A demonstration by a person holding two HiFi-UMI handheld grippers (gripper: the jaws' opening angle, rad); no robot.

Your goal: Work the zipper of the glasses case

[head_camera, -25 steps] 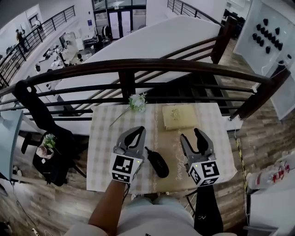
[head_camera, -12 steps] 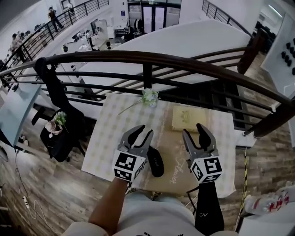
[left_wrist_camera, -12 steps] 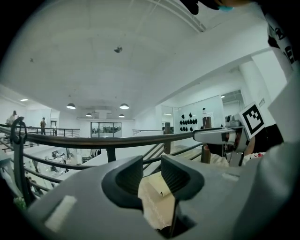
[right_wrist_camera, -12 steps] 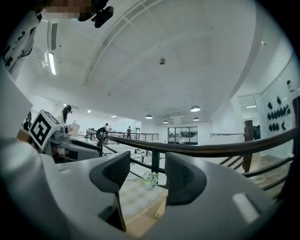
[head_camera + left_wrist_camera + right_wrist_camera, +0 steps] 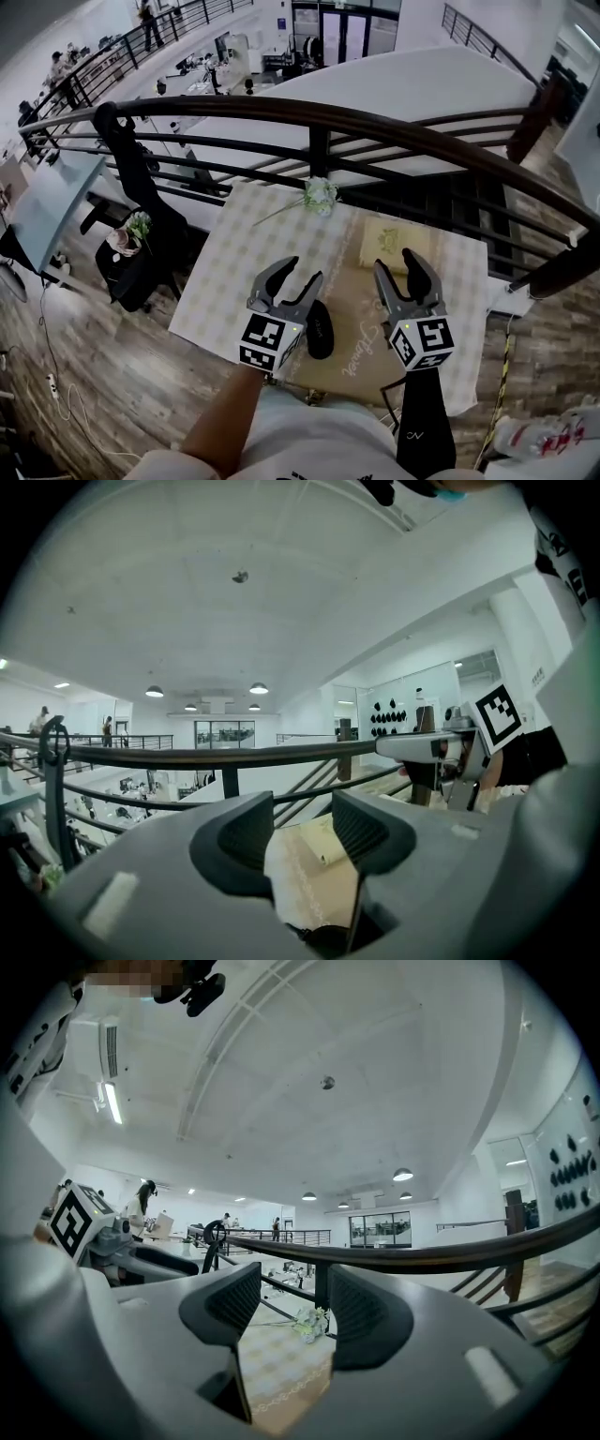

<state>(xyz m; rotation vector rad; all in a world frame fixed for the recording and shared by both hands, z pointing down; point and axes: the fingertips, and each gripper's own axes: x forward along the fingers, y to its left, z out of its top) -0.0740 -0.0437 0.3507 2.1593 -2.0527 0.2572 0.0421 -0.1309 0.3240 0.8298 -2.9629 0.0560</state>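
Above the checked tablecloth [image 5: 230, 272], my left gripper [image 5: 300, 274] and my right gripper [image 5: 395, 265] hang side by side. Both have their jaws spread, and nothing sits between them. The black glasses case [image 5: 320, 336] lies on the tan runner [image 5: 361, 323] between the two grippers. It is closer to the left one, whose body overlaps its edge in the head view.

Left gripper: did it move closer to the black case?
Yes. Against the table runner, the left gripper has slid right, toward the glasses case; the gap seen earlier is gone.
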